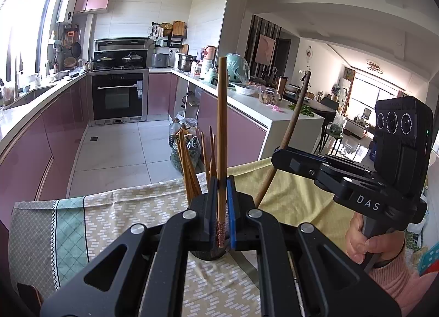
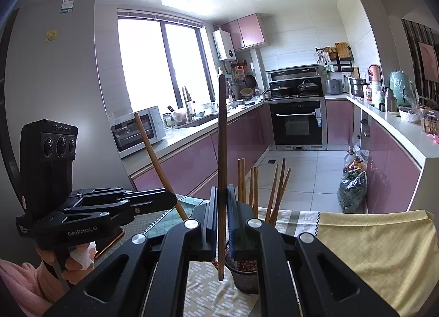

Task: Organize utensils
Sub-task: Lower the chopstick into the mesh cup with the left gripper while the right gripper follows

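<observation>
Two chopsticks are in the air now, one in each gripper. The left gripper (image 1: 222,207) has its jaws closed on a light chopstick (image 1: 221,125), which stands nearly upright with its patterned tip low, over the mesh holder (image 2: 242,276) on the desk. The right gripper (image 2: 222,223) has its jaws closed on a darker chopstick (image 2: 222,152), also close to vertical; its lower end hangs just outside the holder, at about 9 o'clock from the rim. Several other chopsticks (image 2: 255,190) already stand in the holder and lean toward 1 o'clock.

I think the main risk is the dark chopstick going down beside the holder onto the cloth (image 2: 370,248), because its tip is not over the opening. Both grippers are very near each other, so the sticks or the jaws could collide. A push against the leaning chopsticks could tip the light holder over, and the thin sticks may rotate in the jaws.
</observation>
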A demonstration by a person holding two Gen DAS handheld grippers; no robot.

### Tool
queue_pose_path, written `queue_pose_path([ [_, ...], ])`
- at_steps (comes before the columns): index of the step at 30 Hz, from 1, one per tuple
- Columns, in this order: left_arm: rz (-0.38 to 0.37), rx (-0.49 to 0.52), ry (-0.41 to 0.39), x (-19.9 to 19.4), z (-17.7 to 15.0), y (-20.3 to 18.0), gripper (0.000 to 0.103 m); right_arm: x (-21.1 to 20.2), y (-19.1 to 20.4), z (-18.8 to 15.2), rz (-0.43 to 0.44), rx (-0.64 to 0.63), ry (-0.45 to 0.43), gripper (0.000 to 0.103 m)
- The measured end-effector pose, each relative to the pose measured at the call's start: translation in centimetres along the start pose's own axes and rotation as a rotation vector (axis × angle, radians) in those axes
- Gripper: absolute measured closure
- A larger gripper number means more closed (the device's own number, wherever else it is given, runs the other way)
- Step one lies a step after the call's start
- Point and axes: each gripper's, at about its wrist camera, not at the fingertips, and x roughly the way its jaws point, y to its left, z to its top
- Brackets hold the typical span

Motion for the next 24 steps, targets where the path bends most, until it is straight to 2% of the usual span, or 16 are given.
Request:
queue_pose_path([
  [24,0.018,-0.012,-0.006,0.5,1.0,-0.3,0.096,1.4,-0.4,1.5,-0.029,0.004,-0.012,0.098],
])
